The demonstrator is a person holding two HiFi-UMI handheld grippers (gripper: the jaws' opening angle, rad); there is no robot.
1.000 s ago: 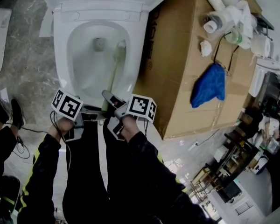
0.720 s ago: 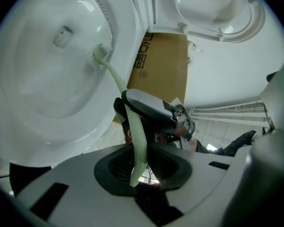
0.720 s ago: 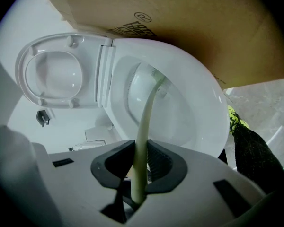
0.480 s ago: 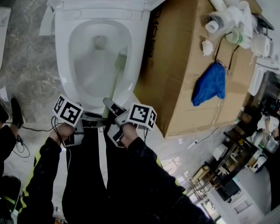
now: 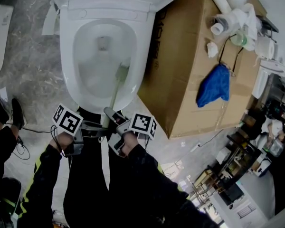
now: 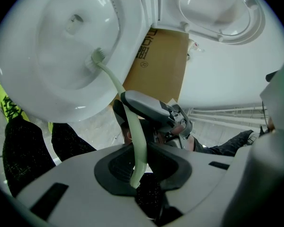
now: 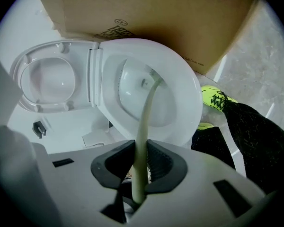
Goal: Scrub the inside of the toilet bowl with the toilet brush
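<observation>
The white toilet bowl (image 5: 69,80) stands open at the top middle of the head view. A pale green toilet brush (image 5: 115,91) reaches into it, its head (image 5: 122,71) against the bowl's inner right wall, below the drain. Both grippers hold the handle's near end, just in front of the rim. My left gripper (image 5: 96,128) is shut on the handle (image 6: 135,167) at its very end. My right gripper (image 5: 110,115) is shut on the handle (image 7: 140,174) a little farther up. The brush head (image 6: 97,56) lies inside the bowl (image 7: 180,86) in both gripper views.
A large cardboard box (image 5: 190,80) stands tight against the toilet's right side, with a blue cloth (image 5: 212,87) and white fittings (image 5: 230,13) on top. The raised lid (image 7: 49,82) is behind the bowl. Someone's black shoes (image 5: 7,113) and a cable (image 5: 33,133) lie left.
The brush head has slid down the bowl's right wall towards me, from beside the drain to lower down. Both grippers drew back slightly with the handle.
</observation>
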